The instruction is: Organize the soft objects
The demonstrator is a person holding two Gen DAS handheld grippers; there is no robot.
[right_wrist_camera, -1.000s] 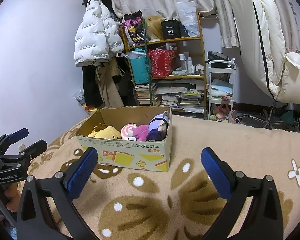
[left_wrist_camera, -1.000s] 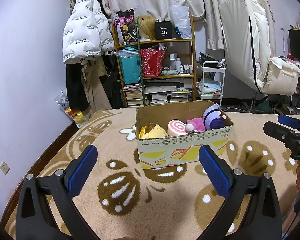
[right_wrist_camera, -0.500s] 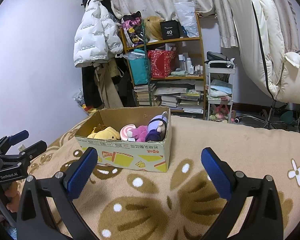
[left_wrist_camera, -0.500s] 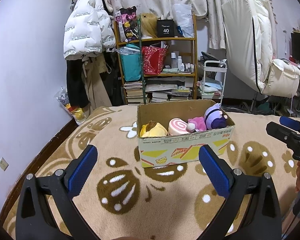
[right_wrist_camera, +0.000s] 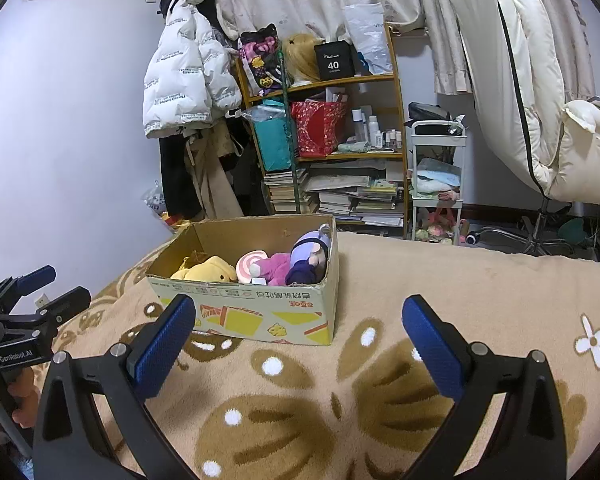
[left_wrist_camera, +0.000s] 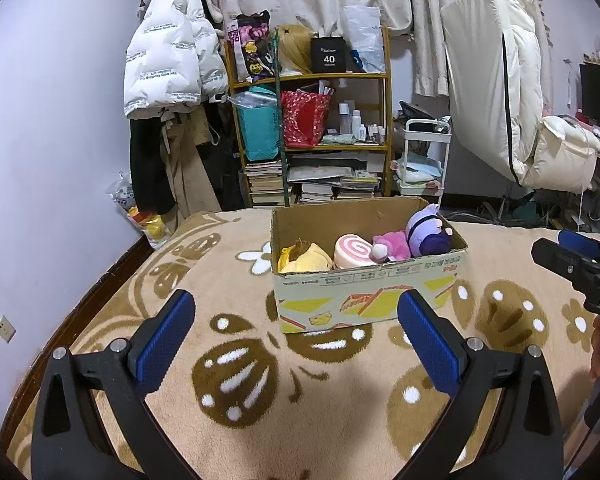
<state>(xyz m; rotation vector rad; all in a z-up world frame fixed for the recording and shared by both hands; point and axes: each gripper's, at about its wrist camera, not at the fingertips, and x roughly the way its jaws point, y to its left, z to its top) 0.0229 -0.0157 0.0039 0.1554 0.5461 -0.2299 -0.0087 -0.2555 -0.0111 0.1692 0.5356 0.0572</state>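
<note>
An open cardboard box (left_wrist_camera: 364,296) (right_wrist_camera: 260,316) rests on the beige patterned blanket (left_wrist_camera: 240,380). Inside lie a yellow plush (left_wrist_camera: 304,258) (right_wrist_camera: 206,270), a pink swirl roll (left_wrist_camera: 352,252) (right_wrist_camera: 250,266), a pink plush (left_wrist_camera: 390,244) (right_wrist_camera: 278,266) and a purple doll (left_wrist_camera: 428,230) (right_wrist_camera: 310,254). My left gripper (left_wrist_camera: 294,334) hovers open in front of the box with nothing between its blue pads. Held open and empty too, my right gripper (right_wrist_camera: 298,336) is nearer the box's right end. Each gripper shows at the edge of the other's view.
Behind the bed stands a wooden shelf (left_wrist_camera: 312,136) with bags, bottles and stacked books, a white jacket (left_wrist_camera: 172,64) on a rack, a white trolley (left_wrist_camera: 424,160) and a cream chair (left_wrist_camera: 512,96). The blanket's left edge drops to the floor by the wall.
Both views have shifted slightly, the box sitting a little lower and nearer the left gripper. The toys in the box have not moved. Both grippers stay open.
</note>
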